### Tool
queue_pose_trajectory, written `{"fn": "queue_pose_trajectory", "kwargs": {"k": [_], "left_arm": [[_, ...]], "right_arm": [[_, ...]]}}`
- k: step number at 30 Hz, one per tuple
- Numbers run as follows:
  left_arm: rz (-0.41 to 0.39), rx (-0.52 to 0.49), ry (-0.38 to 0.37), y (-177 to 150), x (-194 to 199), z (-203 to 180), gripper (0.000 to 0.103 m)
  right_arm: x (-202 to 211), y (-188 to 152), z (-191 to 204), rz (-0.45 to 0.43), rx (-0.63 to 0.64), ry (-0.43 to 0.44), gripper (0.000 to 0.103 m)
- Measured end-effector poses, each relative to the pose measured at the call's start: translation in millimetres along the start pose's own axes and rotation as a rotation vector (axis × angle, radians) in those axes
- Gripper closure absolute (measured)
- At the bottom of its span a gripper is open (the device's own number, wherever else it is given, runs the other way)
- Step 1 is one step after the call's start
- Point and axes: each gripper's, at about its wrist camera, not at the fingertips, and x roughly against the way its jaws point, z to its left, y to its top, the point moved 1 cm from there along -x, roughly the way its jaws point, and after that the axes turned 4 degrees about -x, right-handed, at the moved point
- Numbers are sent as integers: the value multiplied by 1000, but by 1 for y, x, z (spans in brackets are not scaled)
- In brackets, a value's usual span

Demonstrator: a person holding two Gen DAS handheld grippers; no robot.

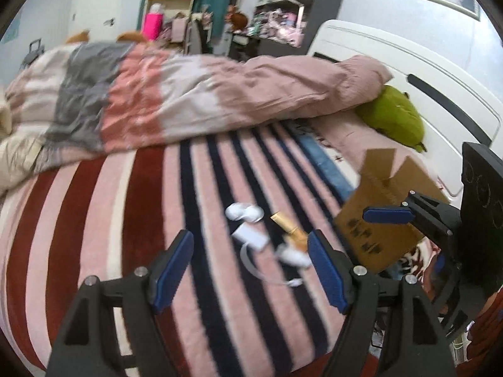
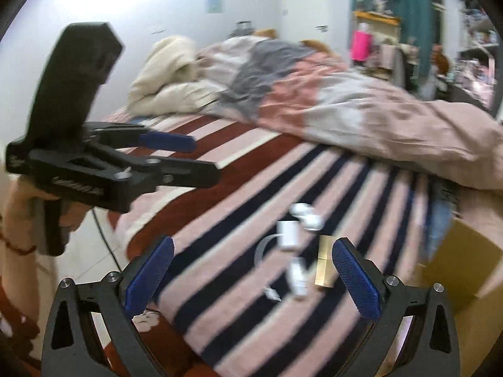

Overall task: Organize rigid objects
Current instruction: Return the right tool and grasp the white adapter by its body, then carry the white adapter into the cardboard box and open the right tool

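Observation:
Small objects lie on a striped bed: a white earbud case (image 1: 244, 212) (image 2: 307, 215), a white charger block (image 1: 250, 235) (image 2: 287, 234) with a cable, a white plug (image 1: 294, 256) (image 2: 298, 278), and a gold rectangular stick (image 1: 289, 230) (image 2: 323, 265). My left gripper (image 1: 251, 267) is open and empty, hovering just short of them; it also shows at the left of the right wrist view (image 2: 188, 157). My right gripper (image 2: 253, 278) is open and empty above the objects; it also shows in the left wrist view (image 1: 386, 216).
An open cardboard box (image 1: 377, 216) (image 2: 462, 267) stands on the bed right of the objects. A rumpled pink and grey duvet (image 1: 188, 97) covers the far side. A green pillow (image 1: 396, 116) lies by the white headboard (image 1: 408, 62). Cluttered shelves (image 1: 283, 6) stand beyond.

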Motion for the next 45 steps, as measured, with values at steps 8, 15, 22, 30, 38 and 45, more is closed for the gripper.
{"fn": "queue_pose_trajectory", "kwargs": {"k": [8, 15, 22, 30, 38, 45], "left_arm": [[65, 75, -17, -44, -41, 44, 31], [104, 127, -29, -65, -67, 60, 31], [120, 143, -30, -68, -75, 64, 31], [77, 127, -94, -52, -56, 43, 31], [8, 75, -214, -18, -25, -8, 31], [-56, -22, -275, 25, 1, -72, 48]], "right_arm": [[-104, -25, -8, 171, -79, 17, 14], [-167, -26, -47, 198, -81, -136, 24], [-187, -24, -49, 233, -50, -150, 55], [-152, -15, -15, 187, 26, -91, 63], [-75, 5, 22, 59, 78, 23, 63], [-6, 15, 18, -68, 92, 19, 63]]}}
